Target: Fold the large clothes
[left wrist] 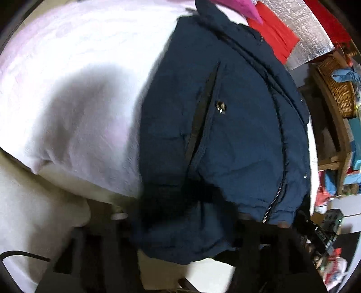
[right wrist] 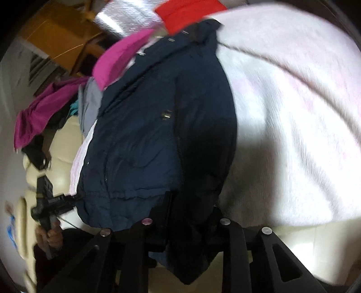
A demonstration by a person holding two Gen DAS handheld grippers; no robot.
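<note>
Left gripper (left wrist: 180, 259): low over the near hem of the navy jacket (left wrist: 225, 135); its fingers stand apart with the hem bulging between them, and I see no pinch. My guess is I am lining up a corner hold.

Pink blanket (left wrist: 79, 90): spread under the jacket as the folding surface, on a cream sofa (left wrist: 27, 214), so the jacket stays clean and lies flat.

Navy jacket, placement: lies lengthwise away from me, collar far, hem near, zip (left wrist: 274, 198) closed and a pocket snap (left wrist: 221, 107) facing up. Front side is up, which suits folding the sides inward.

Right gripper (right wrist: 185, 230): clamped on a dark fold of the hem (right wrist: 194, 248), which hangs between the fingers; held so that edge can be lifted.

Clutter: magenta cloth (right wrist: 117, 58) and red cloth (right wrist: 187, 13) are pushed beyond the collar, clear of the fold area.

Risk: puffy fabric may slip.
</note>
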